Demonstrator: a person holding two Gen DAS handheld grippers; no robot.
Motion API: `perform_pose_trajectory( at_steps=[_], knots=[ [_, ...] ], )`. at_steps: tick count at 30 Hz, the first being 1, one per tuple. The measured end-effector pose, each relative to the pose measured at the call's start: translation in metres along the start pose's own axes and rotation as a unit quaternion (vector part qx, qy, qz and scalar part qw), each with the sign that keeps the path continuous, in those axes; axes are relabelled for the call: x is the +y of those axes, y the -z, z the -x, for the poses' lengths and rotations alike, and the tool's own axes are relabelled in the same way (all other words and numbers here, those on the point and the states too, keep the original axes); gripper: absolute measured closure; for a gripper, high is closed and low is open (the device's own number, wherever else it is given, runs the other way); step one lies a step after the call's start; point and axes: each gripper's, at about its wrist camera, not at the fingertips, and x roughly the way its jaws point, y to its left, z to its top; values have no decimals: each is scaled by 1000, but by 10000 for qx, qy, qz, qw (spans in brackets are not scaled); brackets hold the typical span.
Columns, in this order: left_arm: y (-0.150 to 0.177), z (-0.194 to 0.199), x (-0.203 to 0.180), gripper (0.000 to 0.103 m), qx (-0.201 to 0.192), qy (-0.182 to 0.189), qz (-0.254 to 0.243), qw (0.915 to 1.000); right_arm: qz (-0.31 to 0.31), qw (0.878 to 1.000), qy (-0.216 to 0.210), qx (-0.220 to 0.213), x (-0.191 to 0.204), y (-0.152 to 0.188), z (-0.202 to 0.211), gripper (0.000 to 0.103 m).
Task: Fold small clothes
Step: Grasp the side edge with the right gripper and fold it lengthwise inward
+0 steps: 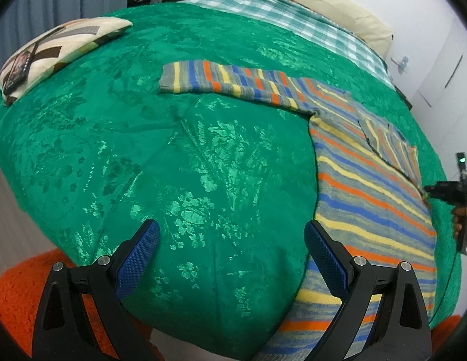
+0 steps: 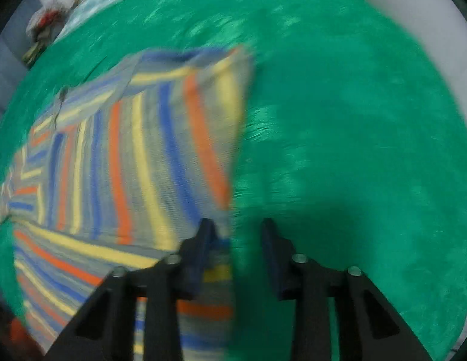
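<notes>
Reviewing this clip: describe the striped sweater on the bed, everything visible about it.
The striped sweater looks knitted, with grey, blue, orange and yellow bands. It lies flat on the green bedspread, its hem hanging over the near edge. One sleeve stretches straight out to the side; the other appears folded across the chest. The right gripper sits at its side edge, open, in a blurred view. The left gripper is open, one finger over the body.

One striped sweater, one green bedspread, one patterned pillow, two grippers.
</notes>
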Motion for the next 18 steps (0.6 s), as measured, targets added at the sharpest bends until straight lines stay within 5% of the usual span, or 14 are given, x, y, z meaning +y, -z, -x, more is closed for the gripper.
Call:
perform_pose_trajectory(
  at_steps=[4,7,10,14,18],
  knots=[
    [0,-4,-5,6,58,-14,-75,10000,332,9955,-847,-281,15,11,29,64],
    [1,-6,-11,6,73,-33,-179,9998,787,9891,-1231,-198,33,29,29,54],
    [3,-7,-17,6,119,-77,-356,9993,1023,9902,-944,136,34,55,11,51],
    [8,-4,-21,6,83,-115,-598,9981,778,9955,-444,-305,10,91,35,52],
    [9,-3,-24,6,68,-104,-701,9975,603,9939,-562,-728,-7,131,76,47]
  ],
)
